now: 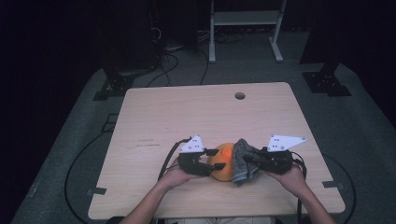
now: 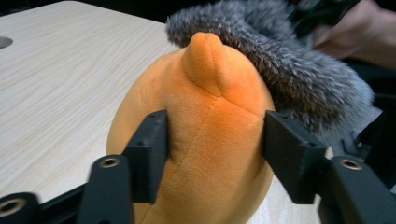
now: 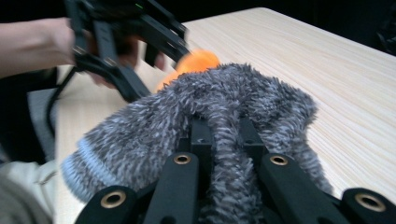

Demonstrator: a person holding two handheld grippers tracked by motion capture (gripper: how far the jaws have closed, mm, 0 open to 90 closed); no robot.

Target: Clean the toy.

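Beside the table (image 1: 154, 116) hole | left gripper (image 2: 215, 140) clamps plush (image 2: 205, 154) | right gripper (image 3: 224, 140) pinches sock (image 3: 187, 116) | steady plush, draw sock over evenly.

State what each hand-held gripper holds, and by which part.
The left hand-held gripper clamps the orange plush toy across its body, below the small nub. The right hand-held gripper pinches a fold of the grey fuzzy sock draped over the toy.
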